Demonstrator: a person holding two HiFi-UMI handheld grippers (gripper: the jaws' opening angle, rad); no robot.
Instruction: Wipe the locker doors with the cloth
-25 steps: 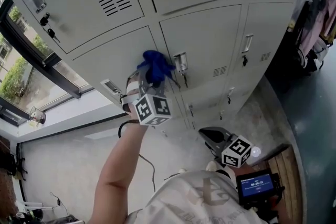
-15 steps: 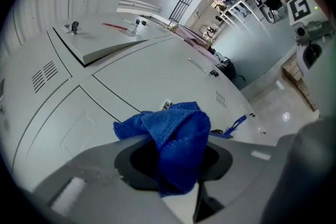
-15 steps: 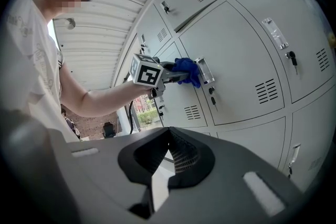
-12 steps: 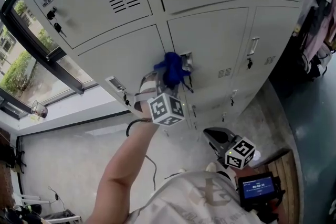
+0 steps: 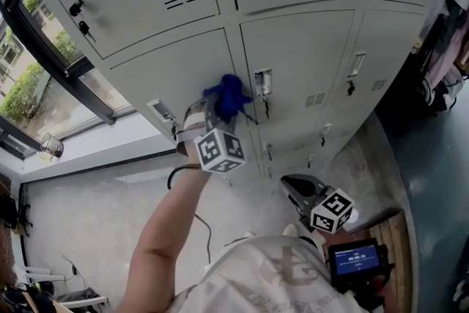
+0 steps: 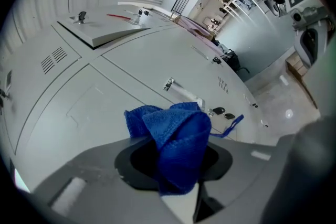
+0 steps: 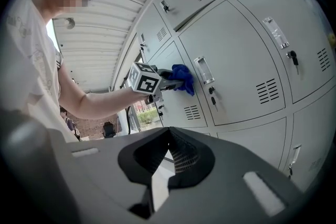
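Grips a crumpled blue terry cloth (image 6: 176, 136) between the jaws of the left gripper (image 5: 220, 109), closed tight on its folds; presses this cloth (image 5: 227, 97) against a pale grey metal locker door (image 5: 172, 77) in the middle row, just beside the silver recessed handle (image 5: 261, 82) of the neighbouring door; holds the right gripper (image 5: 296, 190) low, well apart from the lockers, jaws together and empty; shows digits on a small blue screen (image 5: 357, 258), too small to read.

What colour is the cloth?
Bright blue: the bunched woven cloth shows best in the left gripper view.
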